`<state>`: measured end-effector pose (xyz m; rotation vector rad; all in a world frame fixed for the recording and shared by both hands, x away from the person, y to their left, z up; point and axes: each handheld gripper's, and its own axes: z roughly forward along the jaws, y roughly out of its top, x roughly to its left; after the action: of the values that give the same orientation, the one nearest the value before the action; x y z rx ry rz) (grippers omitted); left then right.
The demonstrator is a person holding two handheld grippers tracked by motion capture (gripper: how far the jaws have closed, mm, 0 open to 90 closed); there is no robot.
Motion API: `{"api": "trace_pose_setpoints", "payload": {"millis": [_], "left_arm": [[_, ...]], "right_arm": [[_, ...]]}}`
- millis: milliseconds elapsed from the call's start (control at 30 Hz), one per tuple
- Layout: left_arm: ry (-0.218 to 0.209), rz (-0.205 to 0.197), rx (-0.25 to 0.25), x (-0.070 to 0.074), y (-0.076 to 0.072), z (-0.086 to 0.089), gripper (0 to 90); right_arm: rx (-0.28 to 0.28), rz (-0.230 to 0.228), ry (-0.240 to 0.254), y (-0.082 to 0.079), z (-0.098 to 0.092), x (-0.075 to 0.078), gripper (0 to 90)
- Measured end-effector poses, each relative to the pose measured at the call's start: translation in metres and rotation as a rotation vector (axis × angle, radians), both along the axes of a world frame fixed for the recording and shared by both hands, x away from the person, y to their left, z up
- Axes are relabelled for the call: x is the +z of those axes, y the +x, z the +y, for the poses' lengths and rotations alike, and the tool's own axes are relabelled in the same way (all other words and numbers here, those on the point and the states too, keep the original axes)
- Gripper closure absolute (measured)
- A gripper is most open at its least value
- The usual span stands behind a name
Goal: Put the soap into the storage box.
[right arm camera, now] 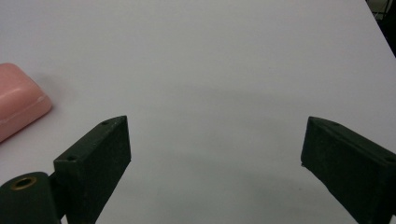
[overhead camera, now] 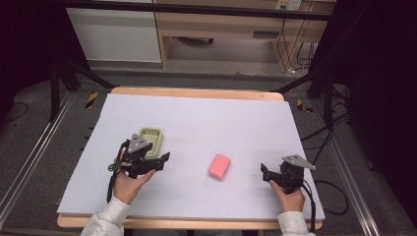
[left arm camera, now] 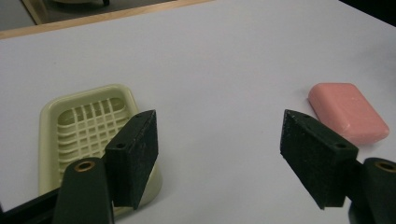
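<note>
Soap bar, pink and rounded at the corners, lies flat on the pale sheet that covers the desk, close to the middle of the near half. Over at its 9 o'clock in the high view sits a cream soap dish with a slotted grid floor, well apart from the bar and with nothing in it.

Left hand-held gripper hovers at the near right corner of that dish, held in the person's left hand, grey three-cornered plate on top. Its jaws stand wide apart, nothing between them. In the left gripper view the left jaw overlaps the dish's near right corner, though whether it touches the rim I cannot tell; the soap bar shows just beyond the right jaw at about 2 o'clock, and the soap dish fills the lower left.

Right hand-held gripper sits at the bar's 3 o'clock in the high view, gripped by the right hand, a cable trailing off toward the desk's near edge. Jaws spread wide here too, only bare white sheet between them. From the right gripper view the soap bar peeks in at the left edge, around 10 o'clock of the left jaw, clear of it.
</note>
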<state>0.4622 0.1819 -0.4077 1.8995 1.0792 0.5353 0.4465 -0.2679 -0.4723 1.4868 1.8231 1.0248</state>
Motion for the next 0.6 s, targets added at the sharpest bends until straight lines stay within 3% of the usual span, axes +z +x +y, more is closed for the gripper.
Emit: {"api": "trace_pose_setpoints", "payload": {"millis": [600], "left_arm": [[0.01, -0.01, -0.063, 0.01, 0.008, -0.04, 27.2]], "right_arm": [[0.003, 0.002, -0.014, 0.001, 0.001, 0.0, 8.8]]}}
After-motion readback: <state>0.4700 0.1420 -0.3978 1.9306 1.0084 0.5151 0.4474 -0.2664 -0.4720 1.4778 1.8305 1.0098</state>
